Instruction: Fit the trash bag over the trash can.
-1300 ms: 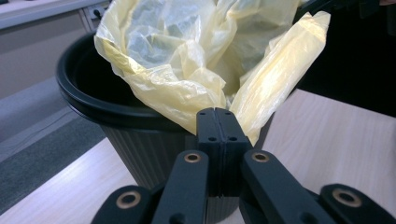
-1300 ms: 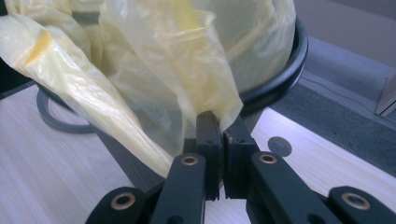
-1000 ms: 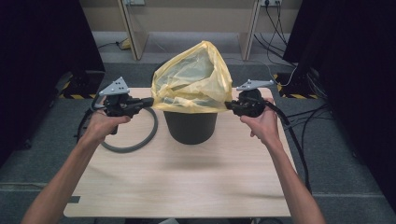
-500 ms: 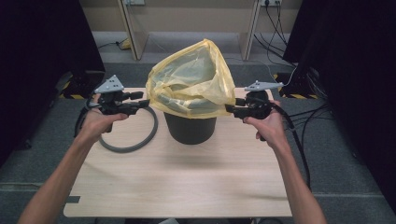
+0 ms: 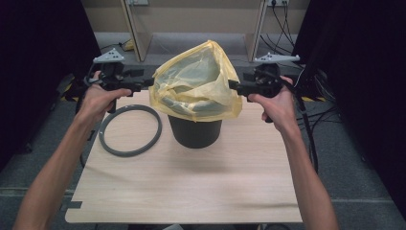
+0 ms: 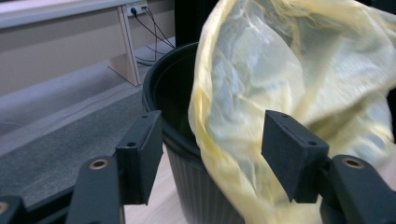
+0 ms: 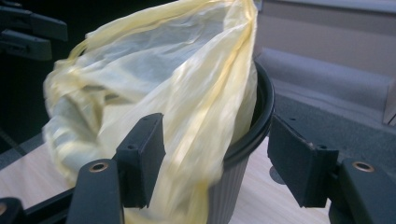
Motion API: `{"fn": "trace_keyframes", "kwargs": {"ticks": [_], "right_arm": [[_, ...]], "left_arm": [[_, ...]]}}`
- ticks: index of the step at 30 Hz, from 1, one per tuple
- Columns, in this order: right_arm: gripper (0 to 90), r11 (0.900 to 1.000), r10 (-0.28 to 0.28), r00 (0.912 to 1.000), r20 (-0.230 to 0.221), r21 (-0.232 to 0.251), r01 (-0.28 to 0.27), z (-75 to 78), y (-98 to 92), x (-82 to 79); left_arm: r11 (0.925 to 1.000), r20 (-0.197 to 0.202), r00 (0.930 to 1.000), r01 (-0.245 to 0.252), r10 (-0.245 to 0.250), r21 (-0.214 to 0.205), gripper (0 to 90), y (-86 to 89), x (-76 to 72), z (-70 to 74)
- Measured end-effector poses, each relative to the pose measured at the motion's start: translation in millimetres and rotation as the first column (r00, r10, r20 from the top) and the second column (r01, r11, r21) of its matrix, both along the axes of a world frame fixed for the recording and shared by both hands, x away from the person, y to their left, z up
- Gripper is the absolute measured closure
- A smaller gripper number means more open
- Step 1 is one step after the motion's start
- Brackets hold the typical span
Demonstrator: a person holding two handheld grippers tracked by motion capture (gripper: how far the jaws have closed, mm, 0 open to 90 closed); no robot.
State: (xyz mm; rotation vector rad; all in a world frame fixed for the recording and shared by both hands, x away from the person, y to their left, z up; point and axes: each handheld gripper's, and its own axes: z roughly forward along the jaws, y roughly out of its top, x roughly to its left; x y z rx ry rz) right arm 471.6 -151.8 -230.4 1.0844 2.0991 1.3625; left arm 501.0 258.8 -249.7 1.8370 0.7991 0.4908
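Two tongs up, one in each of my hands, either side of the bin. High view: my left tongs (image 5: 146,82) sit just left of the yellow bag (image 5: 196,86), jaw tips at the bag's left edge; my right tongs (image 5: 233,86) sit just right of it, tips at its right edge. Whether the tips touch the film I cannot tell from here. The bag stands puffed up out of the dark bin (image 5: 195,130), its mouth peaked toward the far side and its skirt draped over the bin's rim. The bin stands on the bench (image 5: 191,191), toward the far half, about centred. A grey ring (image 5: 130,130) lies flat on the bench left of the bin, apart from it, below my left hand.

Left gripper view: jaws parted wide, having just been opening. The yellow bag (image 6: 289,84) hangs loose beyond and between the pads, not pinched. Behind it, the black bin (image 6: 187,140) with its rim bare on this side.

Right gripper view: jaws parted wide here too, also just been opening. A fold of the bag (image 7: 177,93) runs down between the pads, pressed by neither. The bin (image 7: 247,135) sits behind it, rim showing on the right, bench below.
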Motion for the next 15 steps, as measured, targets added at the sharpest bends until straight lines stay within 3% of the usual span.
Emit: {"fn": "trace_keyframes", "kwargs": {"ticks": [4,7,10,15], "right_arm": [[48.1,0.9998,0.015,0.9996,-0.024,0.015,-0.015,-5.1,3.5,22.0],[64.4,0.9999,0.007,0.9994,-0.033,-0.012,-0.008,-12.5,1.3,35.8],[75.0,0.9992,-0.010,0.9995,-0.031,-0.039,0.009,-16.3,-1.9,45.3],[80.8,0.9948,-0.068,0.9967,-0.043,-0.079,0.065,-25.5,-10.4,68.5]], "left_arm": [[0.9996,-0.041,0.9991,0.009,-0.010,-0.028,33.2,-10.8,18.8,-2.5],[0.9980,-0.033,0.9984,0.045,-0.047,-0.045,53.6,-13.8,28.6,-5.5],[0.9989,-0.010,0.9995,0.029,-0.029,-0.036,77.1,-12.8,35.6,-7.6],[0.9991,-0.003,0.9991,-0.042,0.042,0.001,87.2,-5.6,48.8,-16.5]]}}
